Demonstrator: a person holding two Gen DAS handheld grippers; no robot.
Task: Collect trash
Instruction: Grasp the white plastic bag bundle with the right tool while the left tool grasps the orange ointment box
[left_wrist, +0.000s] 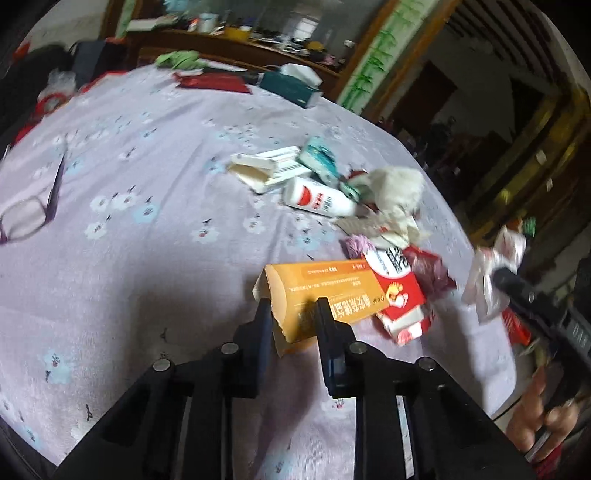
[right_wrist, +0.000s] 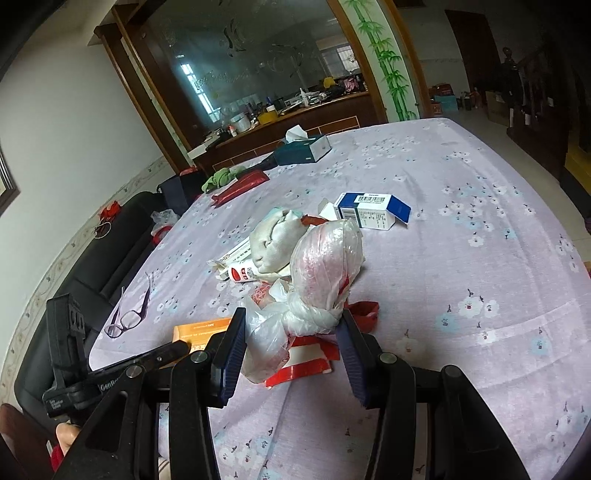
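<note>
On the lilac flowered tablecloth (left_wrist: 147, 258) lies a pile of trash. My left gripper (left_wrist: 294, 317) is shut on the near end of an orange carton (left_wrist: 325, 288), which lies partly under a red-and-white box (left_wrist: 397, 291). In the right wrist view the orange carton (right_wrist: 201, 330) shows beside the left gripper's finger (right_wrist: 166, 352). My right gripper (right_wrist: 293, 332) is shut on a knotted clear plastic bag (right_wrist: 325, 258), gripped at the knot. From the left wrist view that plastic bag (left_wrist: 491, 269) hangs at the table's right edge.
The pile holds a white bottle (left_wrist: 317, 197), white boxes (left_wrist: 269, 168), a crumpled wad (right_wrist: 277, 240) and a blue-white box (right_wrist: 373, 212). Purple glasses (right_wrist: 129, 314) lie on the left. A tissue box (right_wrist: 306, 147) and red packet (right_wrist: 240, 188) lie far back. A black sofa (right_wrist: 92, 258) borders the table.
</note>
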